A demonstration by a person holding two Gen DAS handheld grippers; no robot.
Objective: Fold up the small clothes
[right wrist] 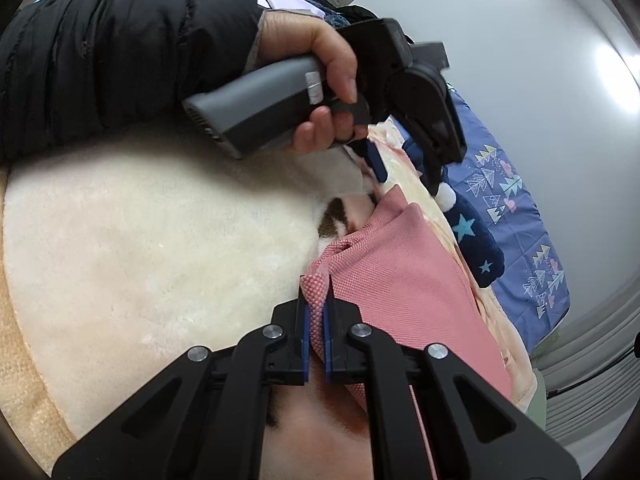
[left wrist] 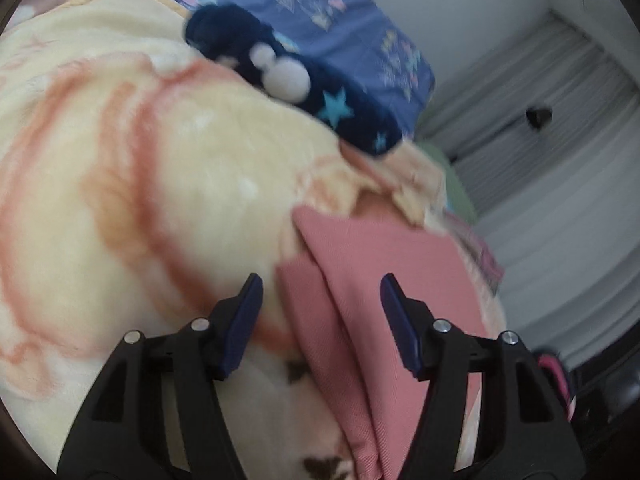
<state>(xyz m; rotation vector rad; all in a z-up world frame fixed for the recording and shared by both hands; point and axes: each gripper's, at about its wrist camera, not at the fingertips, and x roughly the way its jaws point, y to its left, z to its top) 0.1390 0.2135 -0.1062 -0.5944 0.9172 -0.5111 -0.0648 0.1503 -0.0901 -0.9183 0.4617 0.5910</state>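
In the left wrist view the left tongs (left wrist: 322, 304) stand wide apart at the bottom centre of the frame, their blue pads (left wrist: 246, 324) gripping nothing, poised just above the pink garment (left wrist: 384, 264). That garment lies folded along a crease that runs from the frame's middle down to its lower edge, resting on a fluffy cream blanket (left wrist: 120, 152) printed with orange-pink shapes and filling the left half of the picture. Toward the upper centre a dark navy fleece item (left wrist: 320, 96) with light blue stars and white pompoms sits on the blanket's far edge, and beyond it, at the top of the frame, lies a blue cover (left wrist: 340, 20) patterned with small trees. In the right wrist view the right tongs (right wrist: 315, 320) at lower centre are closed narrow on a bunched corner of the pink garment, the knit fabric pinched between the two blue pads and poking up above them, while the remainder of the cloth spreads away to the right of the frame over the blanket. In the upper part of that view a hand (right wrist: 316, 64) in a black padded sleeve (right wrist: 120, 60) grips the grey handle of the other tool, whose fingers point down toward the garment's far end.
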